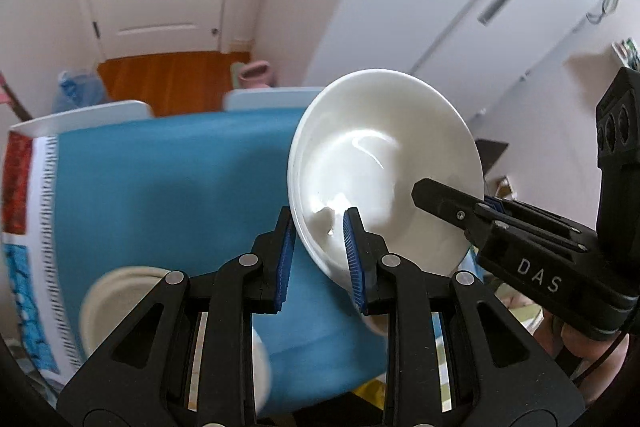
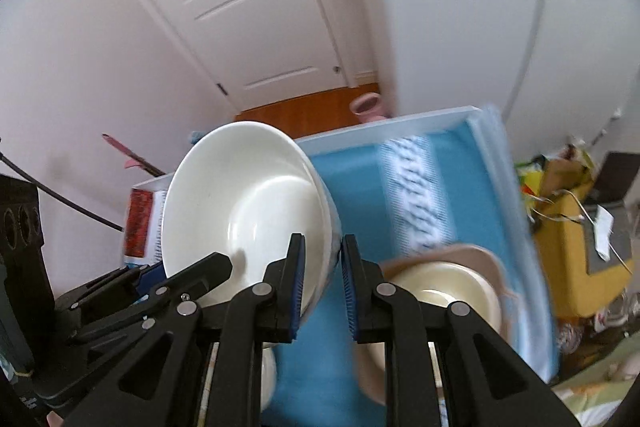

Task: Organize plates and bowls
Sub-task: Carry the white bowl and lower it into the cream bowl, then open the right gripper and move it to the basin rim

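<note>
Gripping one white bowl (image 1: 384, 163) by opposite sides of its rim, we hold it tilted above the blue-covered tabletop (image 1: 180, 179): our left fingers (image 1: 320, 251) and right fingers (image 2: 322, 283) are each narrowed onto its wall. Cream dishes (image 2: 444, 291) lie just beyond our right fingers.

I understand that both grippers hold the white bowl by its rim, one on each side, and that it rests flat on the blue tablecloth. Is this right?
Not quite. The left gripper and the right gripper do each clamp the rim of the white bowl on opposite sides, but the bowl is not resting flat on the blue tablecloth. The left wrist view shows it tilted, lifted clear above the cloth.
</note>
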